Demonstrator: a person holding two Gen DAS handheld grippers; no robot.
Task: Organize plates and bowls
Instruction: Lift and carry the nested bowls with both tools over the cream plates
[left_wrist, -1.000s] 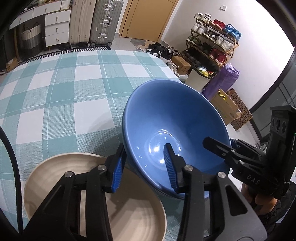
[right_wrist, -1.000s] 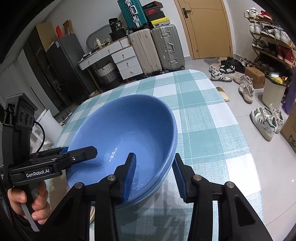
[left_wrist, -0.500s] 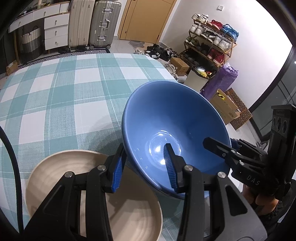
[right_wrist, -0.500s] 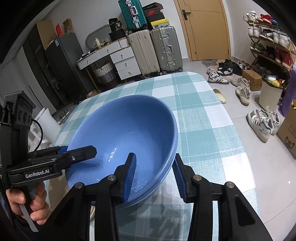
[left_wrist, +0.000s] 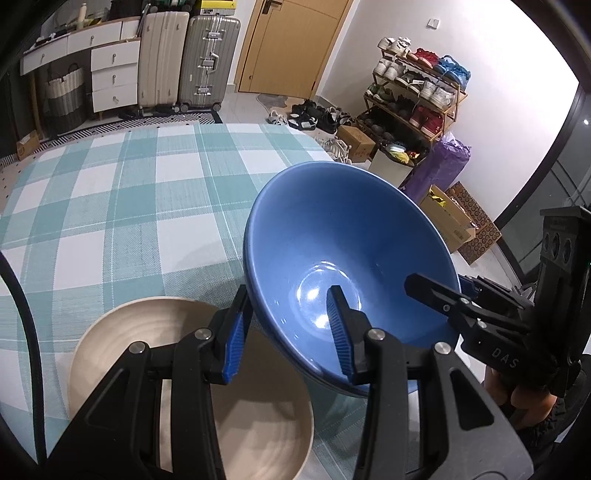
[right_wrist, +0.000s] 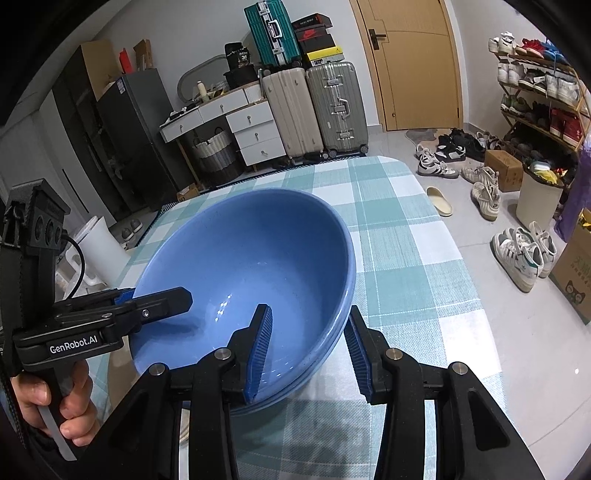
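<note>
Surface (left_wrist: 110, 206): I see teal-and-white checked cloth | on it: beige plate (left_wrist: 122, 332), near my edge

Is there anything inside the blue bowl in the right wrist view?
No, the blue bowl shows only its glossy bare inside, apart from the tool fingers clamped over its rim.

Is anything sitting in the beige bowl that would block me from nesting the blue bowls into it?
Nothing visible: the beige bowl looks empty beside the blue bowls, which both the left gripper and right gripper grip by the rim.
</note>
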